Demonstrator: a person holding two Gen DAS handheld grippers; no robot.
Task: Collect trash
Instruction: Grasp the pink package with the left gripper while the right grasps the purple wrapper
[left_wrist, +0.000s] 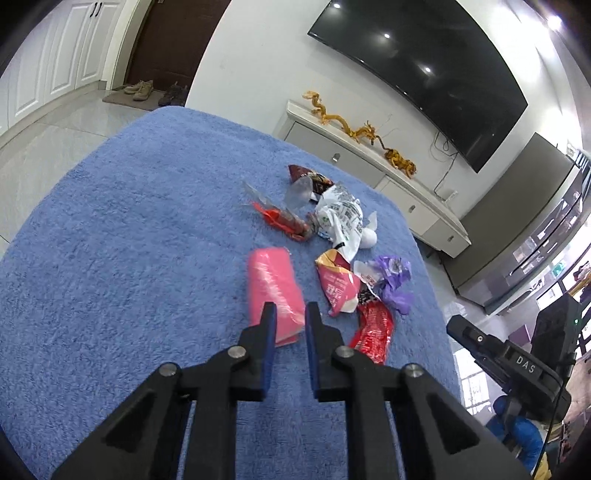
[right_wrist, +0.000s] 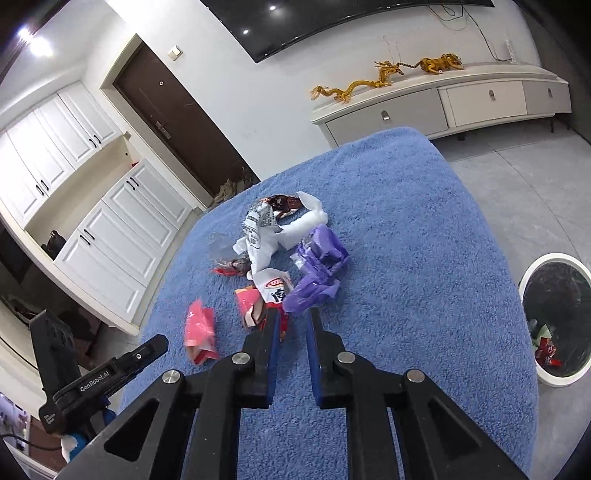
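Note:
Trash lies in a loose heap on the blue towel-covered table (left_wrist: 129, 240). It includes a pink packet (left_wrist: 271, 284), a pink-and-white snack wrapper (left_wrist: 338, 286), a red wrapper (left_wrist: 373, 328), a purple bag (left_wrist: 395, 280), a white printed bag (left_wrist: 341, 218) and an orange-red wrapper (left_wrist: 284, 221). My left gripper (left_wrist: 290, 308) hovers over the near end of the pink packet, shut, with nothing between its fingers. My right gripper (right_wrist: 294, 314) is shut and empty too, just in front of the purple bag (right_wrist: 319, 269) and the snack wrapper (right_wrist: 273, 288).
A white bin (right_wrist: 532, 273) with a dark liner and some trash inside stands on the floor right of the table. A TV cabinet (right_wrist: 480, 99) with golden dragon figures runs along the far wall. White cupboards (right_wrist: 122, 236) and a brown door (right_wrist: 192, 125) are on the left.

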